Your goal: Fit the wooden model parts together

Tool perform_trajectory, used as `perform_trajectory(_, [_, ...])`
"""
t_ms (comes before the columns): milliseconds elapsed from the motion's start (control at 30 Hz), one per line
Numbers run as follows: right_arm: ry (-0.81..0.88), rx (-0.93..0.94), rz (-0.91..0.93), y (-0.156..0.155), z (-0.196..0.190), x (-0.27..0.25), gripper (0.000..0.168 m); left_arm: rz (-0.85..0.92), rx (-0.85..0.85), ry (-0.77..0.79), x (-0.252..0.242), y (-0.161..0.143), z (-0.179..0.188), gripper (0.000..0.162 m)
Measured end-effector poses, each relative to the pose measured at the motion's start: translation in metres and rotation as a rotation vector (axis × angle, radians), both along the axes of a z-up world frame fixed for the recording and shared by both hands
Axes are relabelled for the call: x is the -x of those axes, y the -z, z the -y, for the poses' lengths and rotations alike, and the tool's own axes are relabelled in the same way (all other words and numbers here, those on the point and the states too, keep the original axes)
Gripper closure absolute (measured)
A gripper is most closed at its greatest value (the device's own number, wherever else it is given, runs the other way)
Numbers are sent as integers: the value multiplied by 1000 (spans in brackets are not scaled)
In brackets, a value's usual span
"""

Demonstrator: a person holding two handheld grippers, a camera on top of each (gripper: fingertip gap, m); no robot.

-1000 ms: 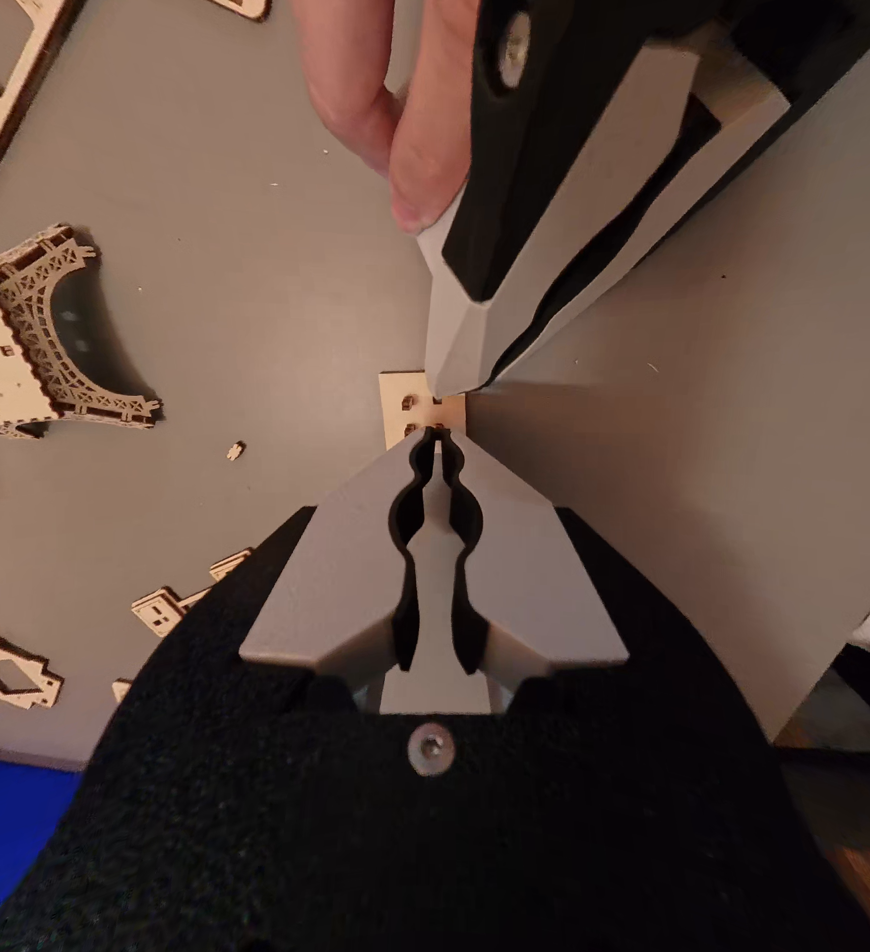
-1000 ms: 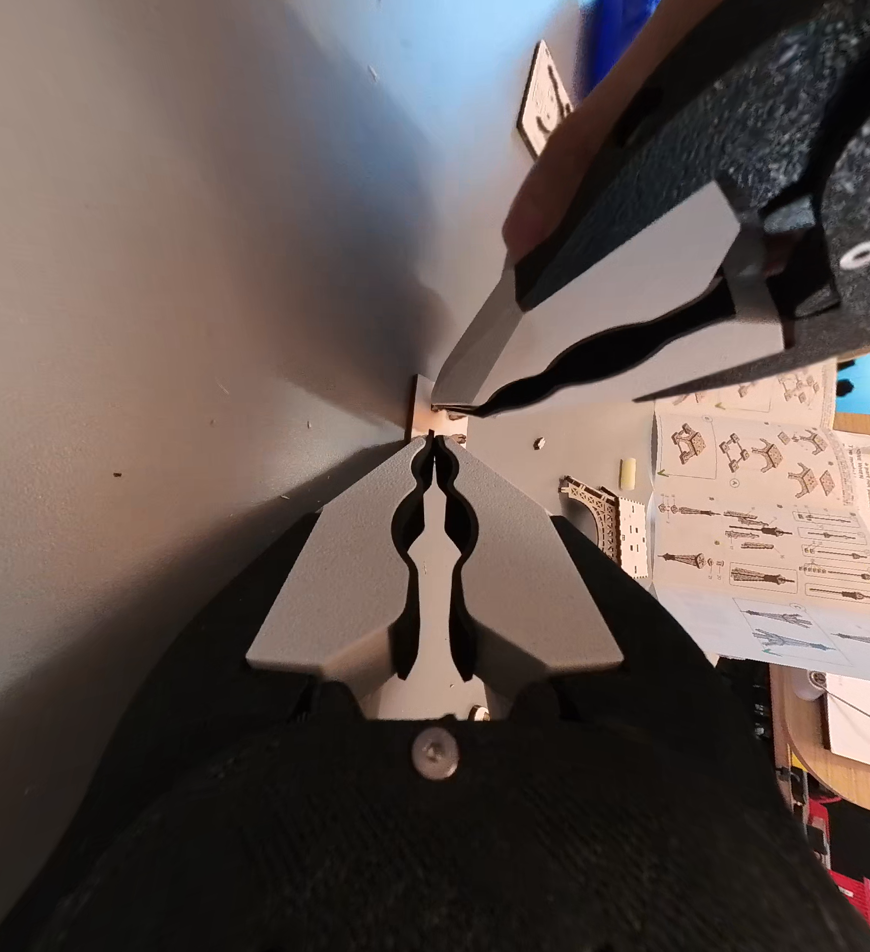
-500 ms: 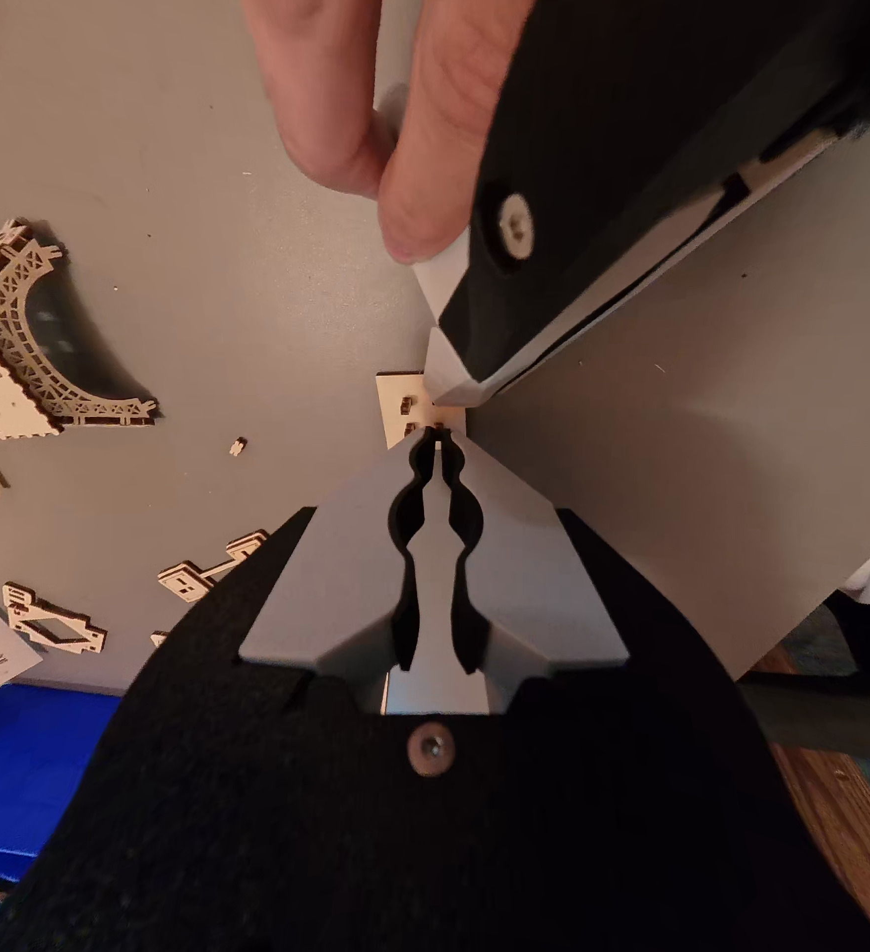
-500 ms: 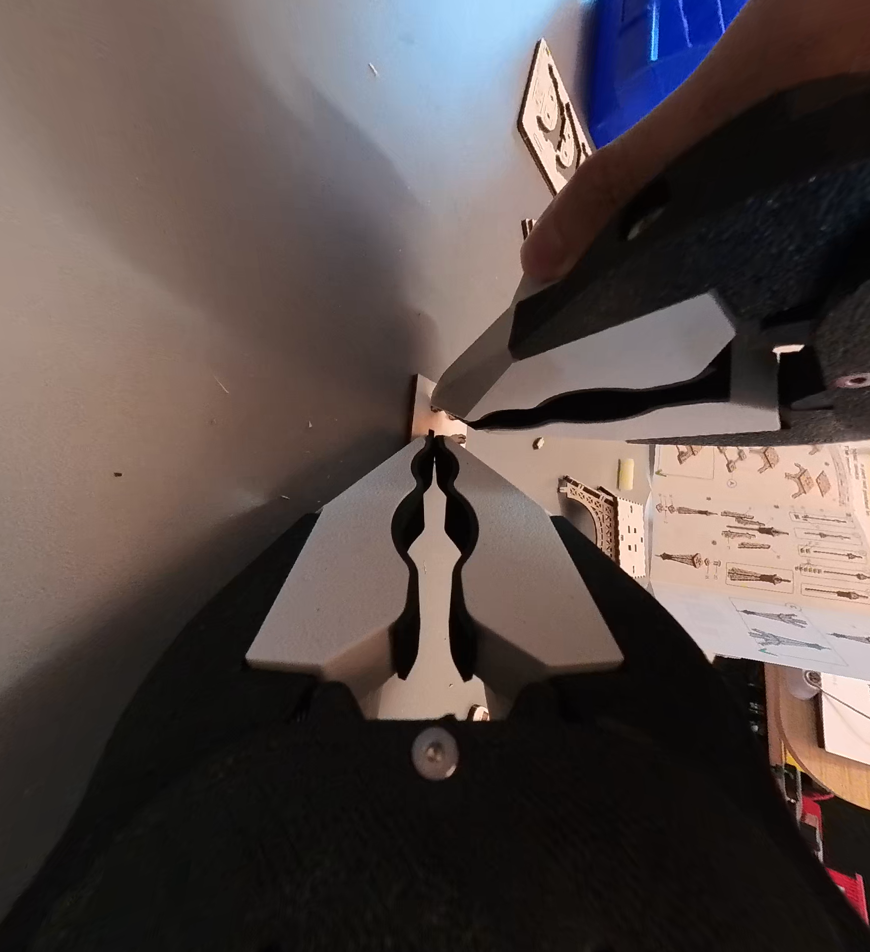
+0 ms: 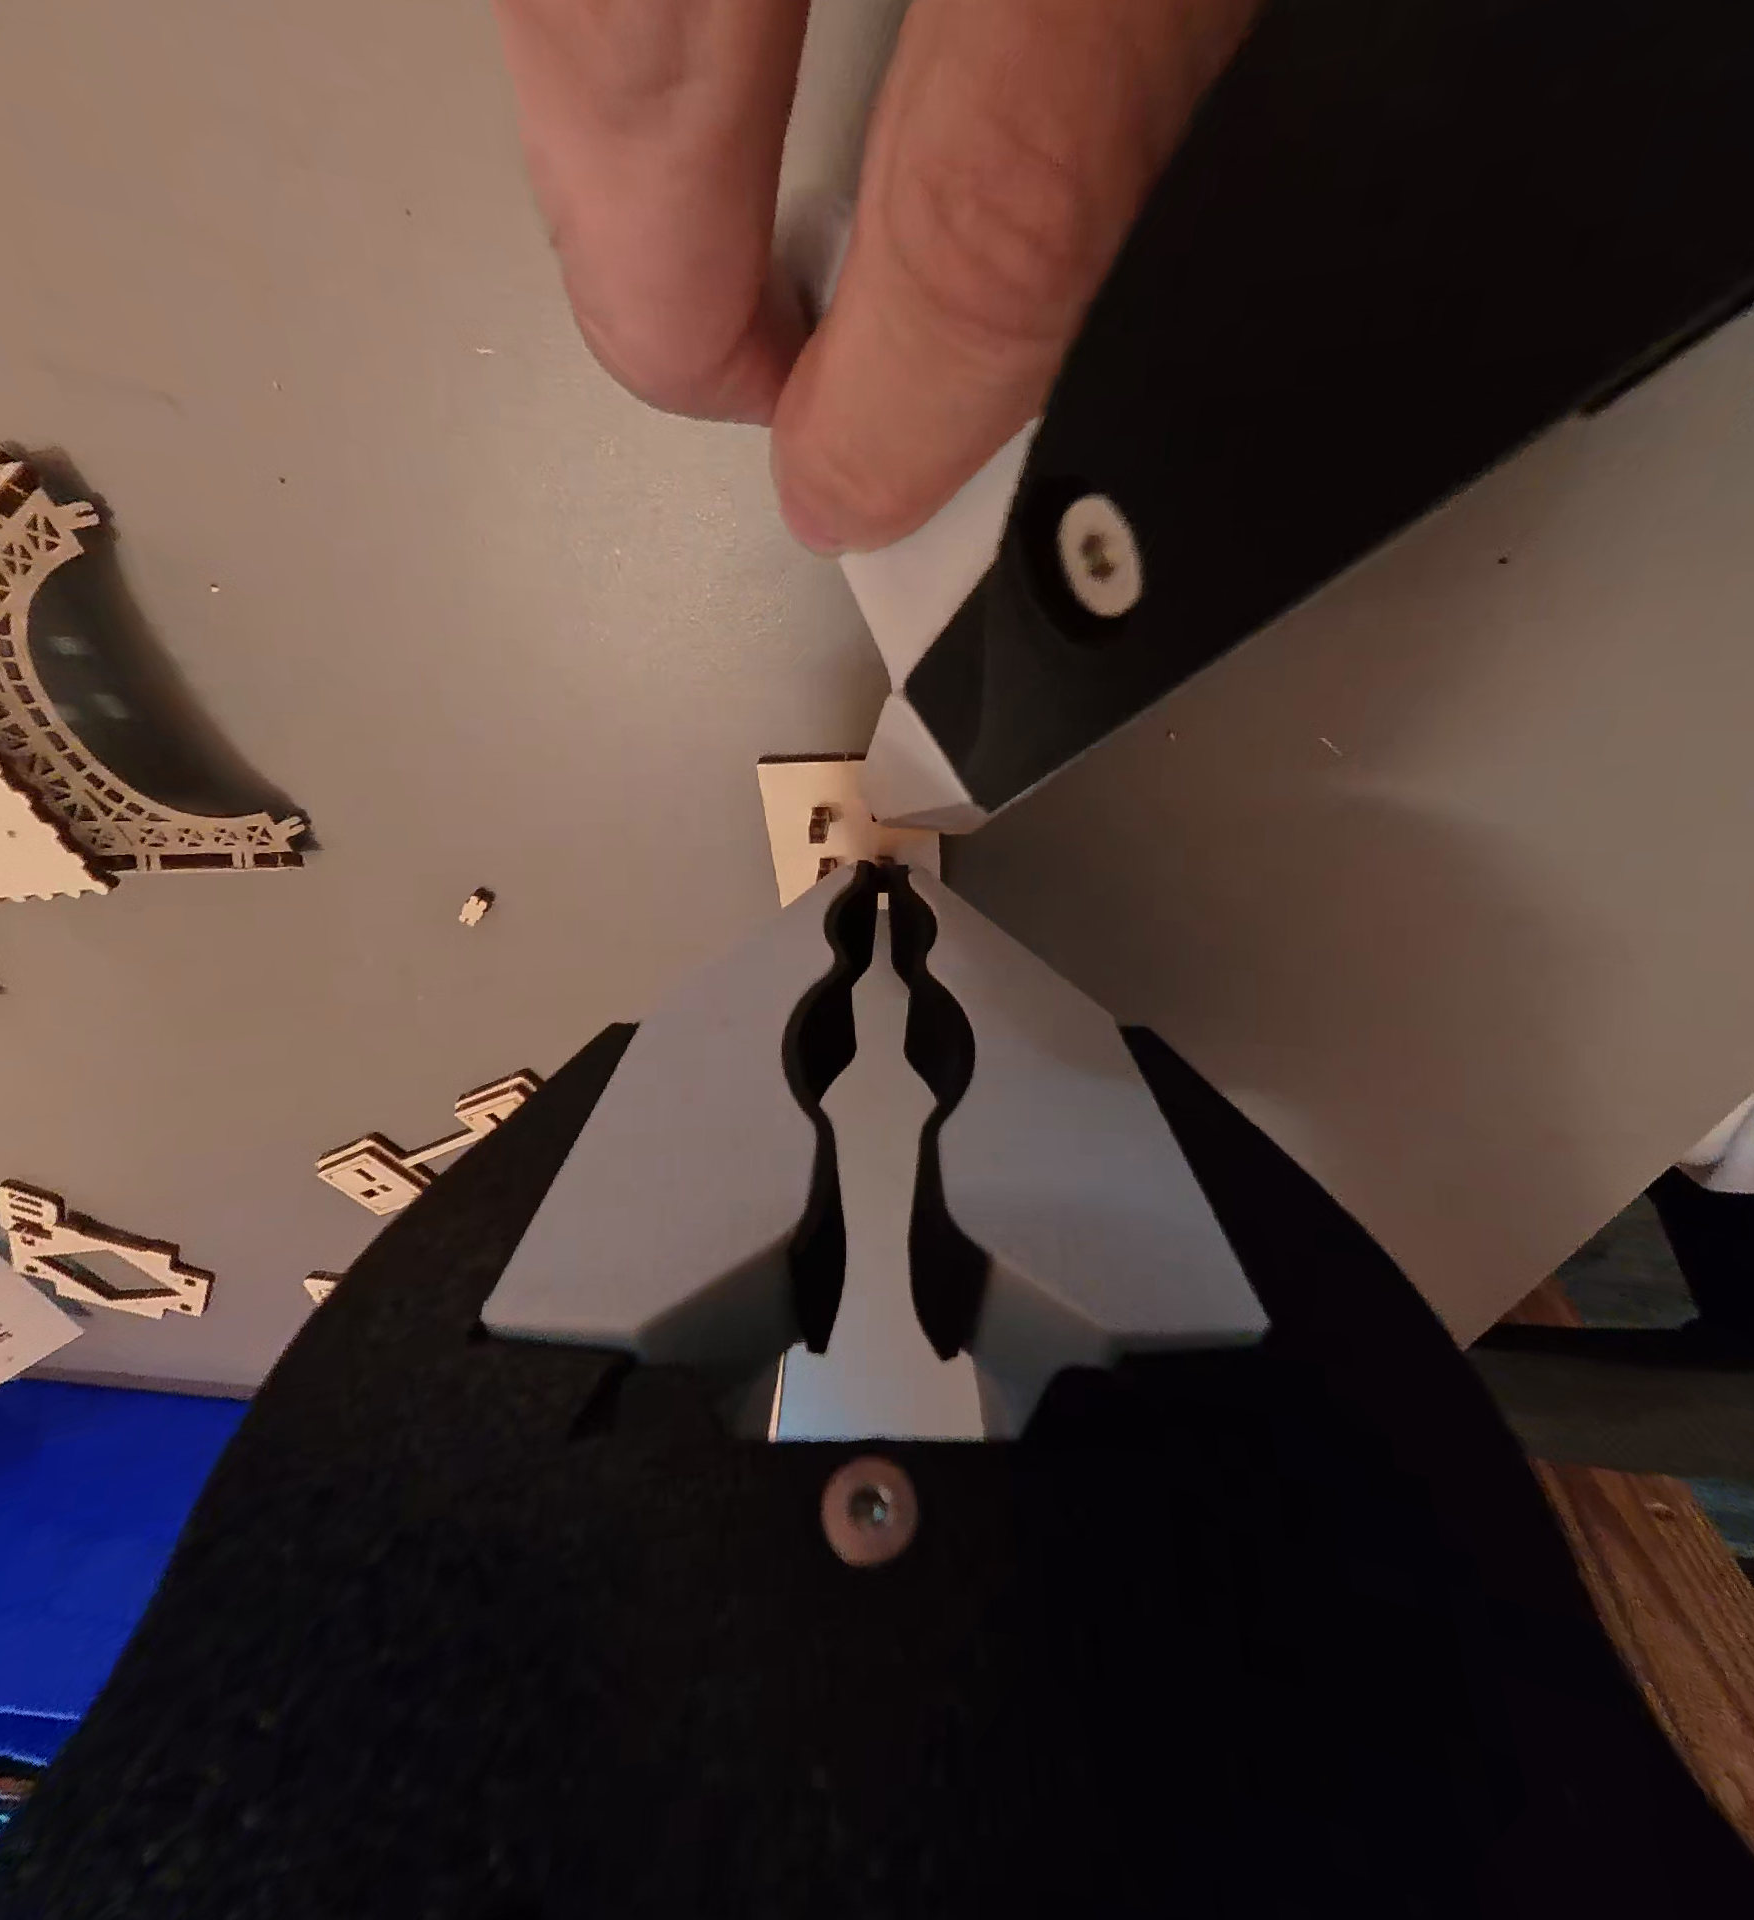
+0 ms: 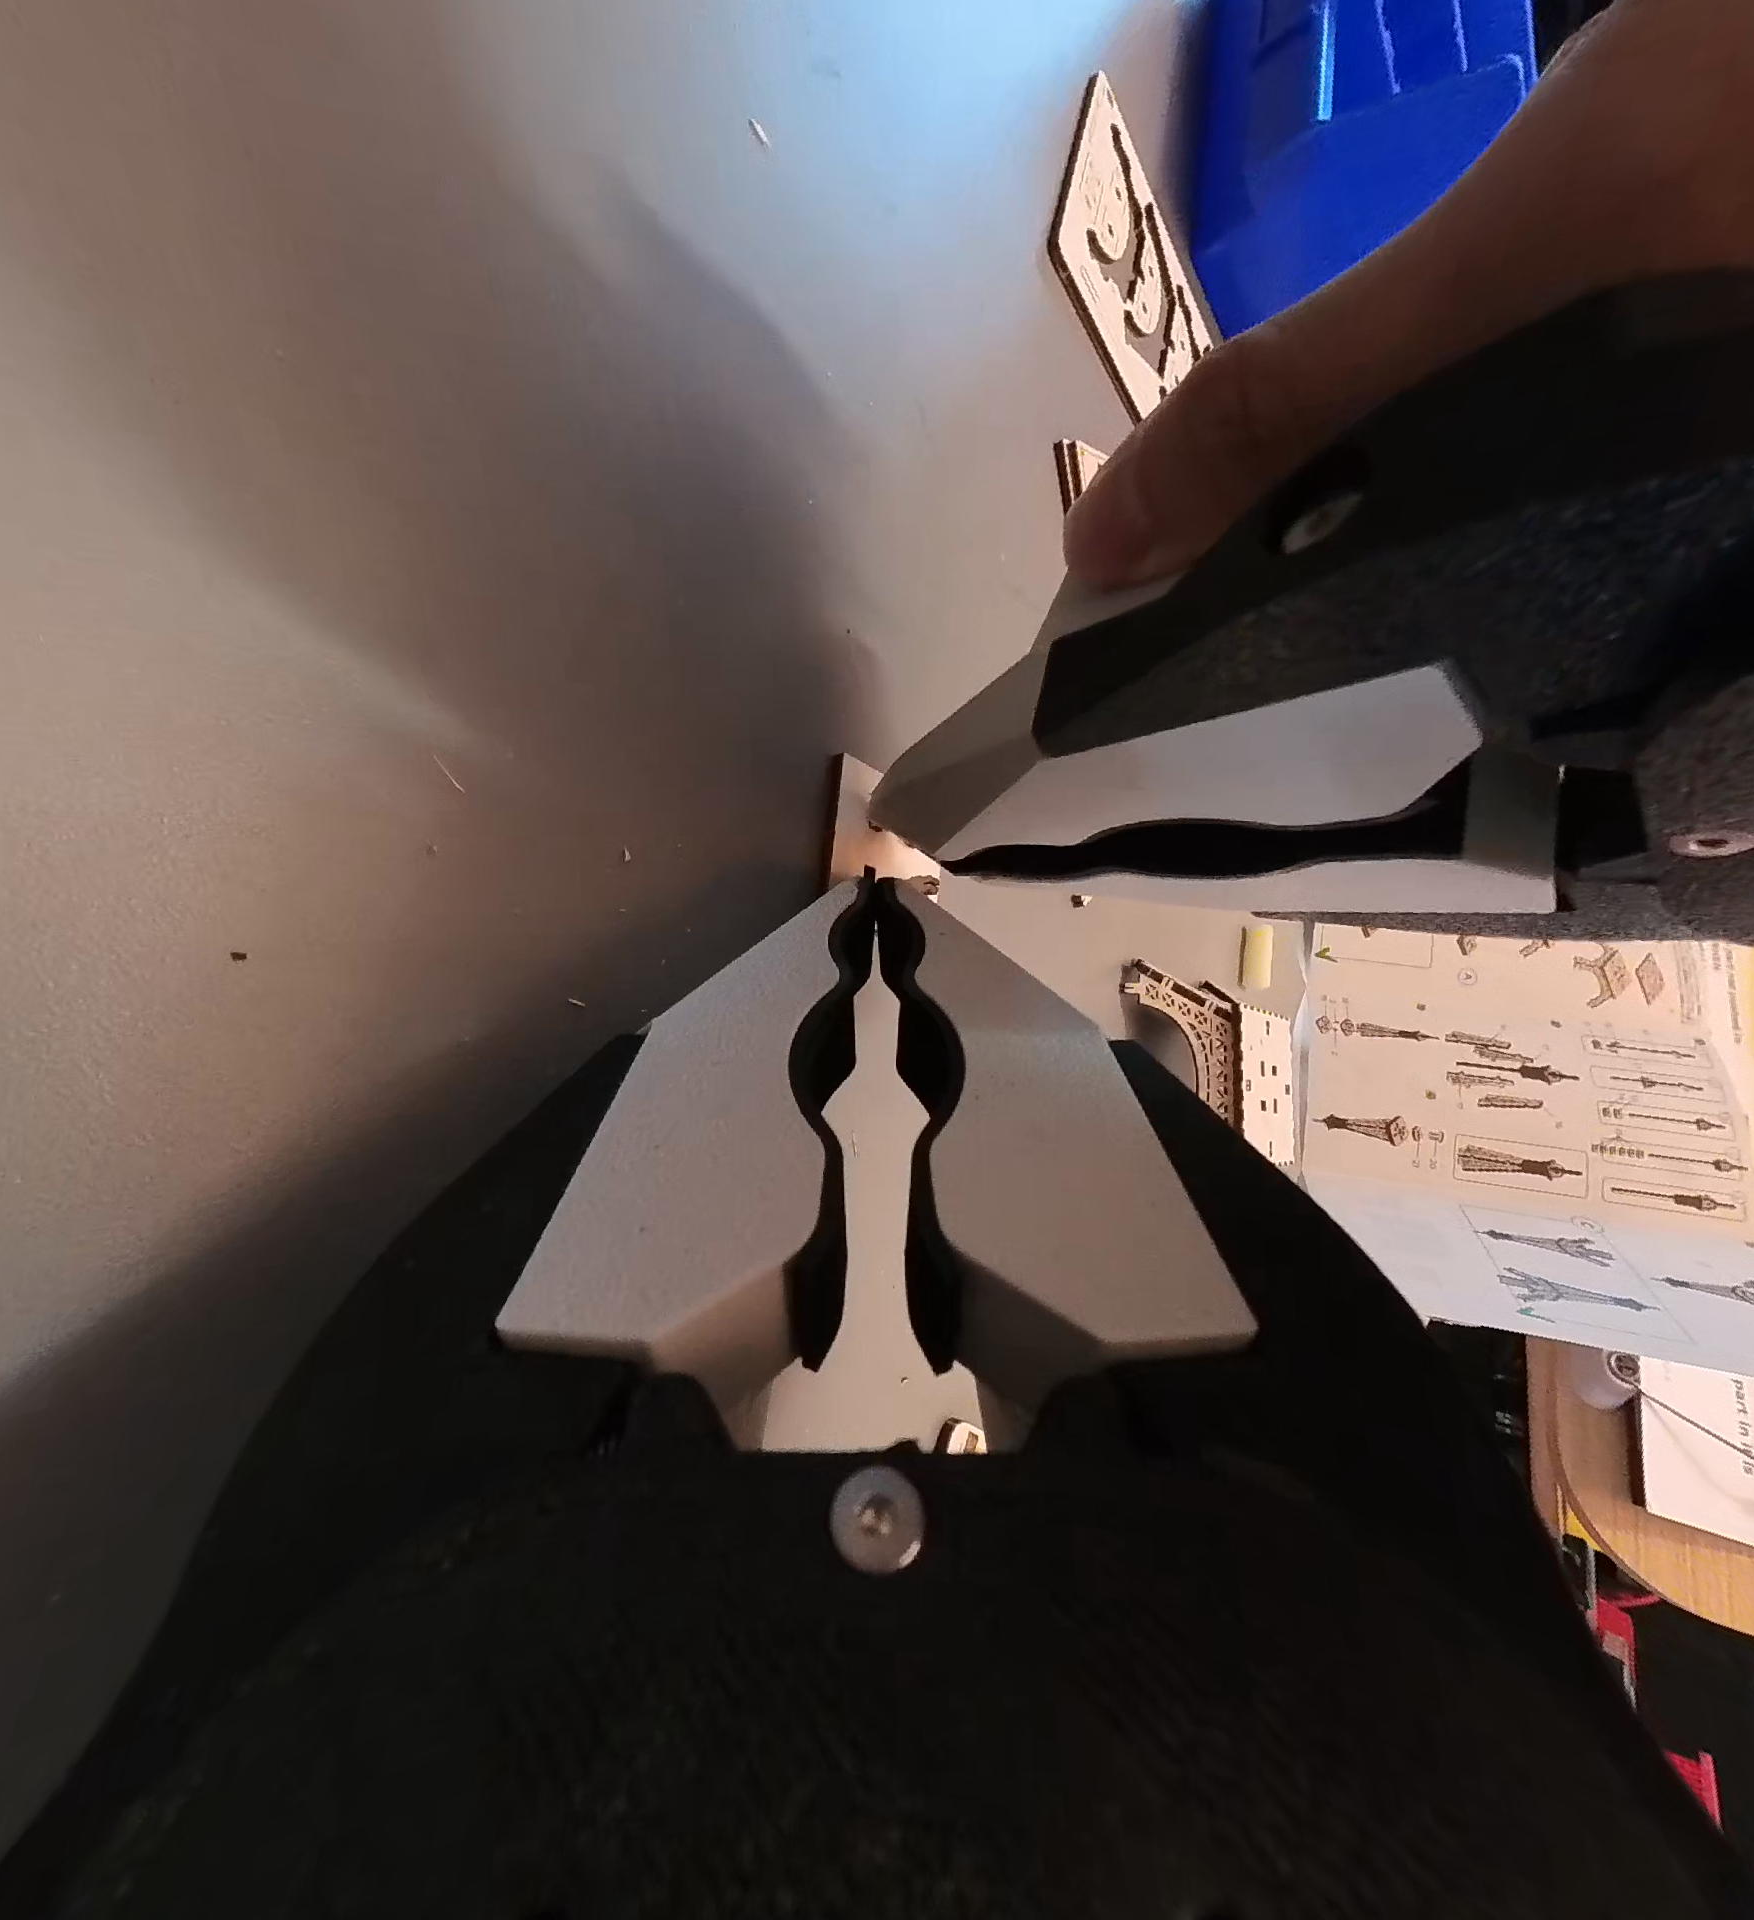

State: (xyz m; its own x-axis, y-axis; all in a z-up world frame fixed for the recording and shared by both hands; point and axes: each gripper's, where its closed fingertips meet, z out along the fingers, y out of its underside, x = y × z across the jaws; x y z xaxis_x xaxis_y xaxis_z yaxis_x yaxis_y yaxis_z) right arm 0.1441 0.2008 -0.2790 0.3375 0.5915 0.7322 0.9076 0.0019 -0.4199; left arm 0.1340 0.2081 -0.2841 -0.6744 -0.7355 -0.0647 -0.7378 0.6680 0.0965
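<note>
A small pale wooden plate with slots (image 5: 813,821) is held above the grey table (image 5: 353,436). My left gripper (image 5: 879,875) is shut on its near edge. My right gripper (image 5: 920,805) comes in from the upper right, tip on the same plate, with a hand's fingers on it. In the right wrist view the plate (image 6: 850,821) is at centre; my right gripper (image 6: 877,883) is shut on its lower edge and the left gripper (image 6: 930,847) pinches it from the right. Whether a second small part sits between the tips is hidden.
An arched tower base section (image 5: 52,748) lies left; it also shows in the right wrist view (image 6: 1211,1039). Loose wooden parts (image 5: 405,1158), (image 5: 109,1252) and a tiny chip (image 5: 476,907) lie nearby. An instruction sheet (image 6: 1600,1132), a cut-out wooden sheet (image 6: 1127,249) and a blue bin (image 6: 1372,135) are at the right. Left and right tips are no more than a few centimetres apart.
The right gripper has rolled and moved closer in the left wrist view. The left gripper has dropped lower and more level in the right wrist view. The plate stays pinched between both tips.
</note>
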Motion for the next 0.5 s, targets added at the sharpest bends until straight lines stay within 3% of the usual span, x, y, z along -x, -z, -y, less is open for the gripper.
perform_trajectory(400, [0,-2,-1,0,0,0,168,171,75,-16,0,2,2,161])
perform_trajectory(500, [0,-2,-3,0,0,0,168,230,82,-17,-1,-3,2,151])
